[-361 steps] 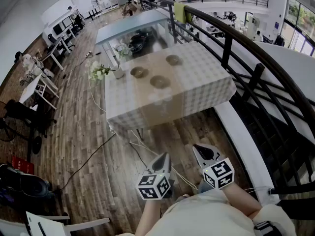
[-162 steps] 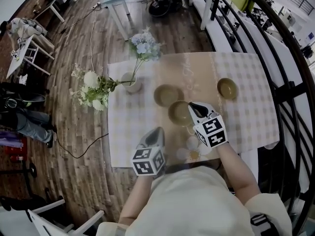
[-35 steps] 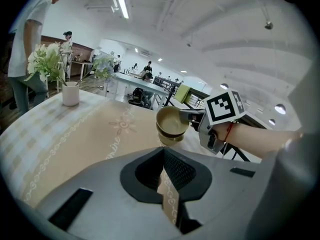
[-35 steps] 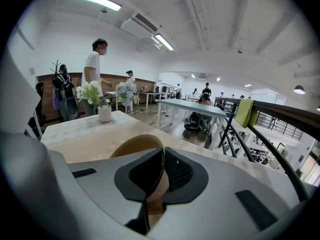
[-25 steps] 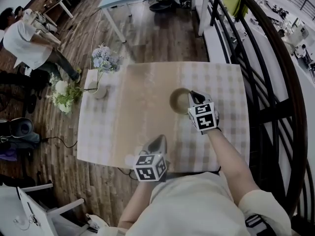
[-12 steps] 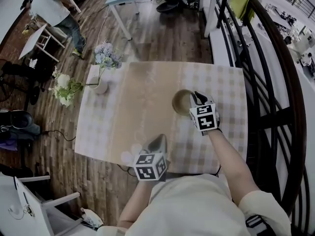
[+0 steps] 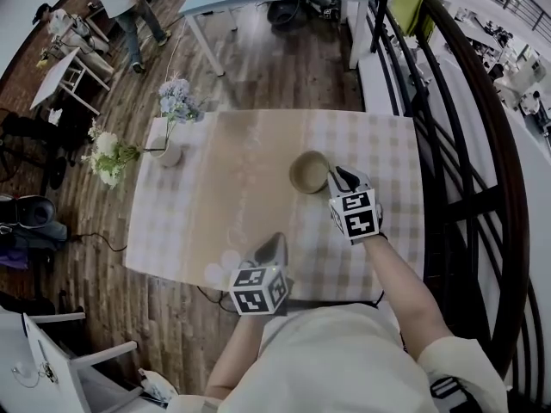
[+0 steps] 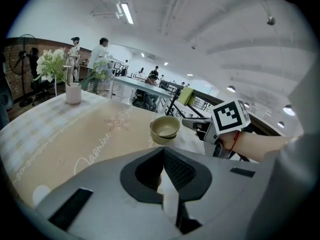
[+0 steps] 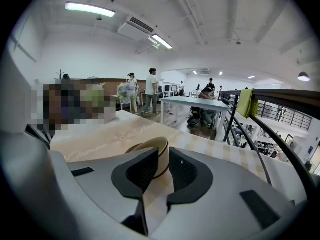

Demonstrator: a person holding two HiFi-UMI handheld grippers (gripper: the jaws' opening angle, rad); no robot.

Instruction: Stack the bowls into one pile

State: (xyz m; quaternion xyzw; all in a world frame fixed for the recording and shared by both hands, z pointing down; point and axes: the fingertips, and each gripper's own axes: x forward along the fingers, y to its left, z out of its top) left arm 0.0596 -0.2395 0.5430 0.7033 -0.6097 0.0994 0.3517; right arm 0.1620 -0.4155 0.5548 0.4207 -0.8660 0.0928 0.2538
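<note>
- Currently the right gripper (image 7: pixel 337 175) is extended over the table (image 7: pixel 224 205), with its jaw tips at the near right edge of the bowl pile (image 7: pixel 306 172).
- In the right gripper view, the right gripper (image 9: pixel 164 152) has its jaws closed onto the wall of the top bowl (image 9: pixel 156 148). That wall alone keeps them a narrow gap apart.
- The rest of the top bowl runs off to the left of this gripper, behind its left jaw. Checked cloth shows through the gap below the rim.
- The bowl pile rests on the table directly ahead of the right gripper's tips. In the left gripper view the bowl pile (image 8: pixel 165 129) shows one rim nested inside another. The number of bowls in it cannot be read.
- The left gripper (image 7: pixel 276 243) is held back at the near edge of the table, well apart from the pile, which lies ahead of it and to its right.
- In the left gripper view, the left gripper (image 8: pixel 163 152) has its jaws pressed together with nothing between them.
- A vase (image 7: pixel 170 155) of flowers stands far ahead and to the left of the left gripper, near the far left corner of the table.
- From the left gripper, the right gripper (image 8: pixel 190 125) appears ahead and to the right, its tips just beside the pile's rim.
</note>
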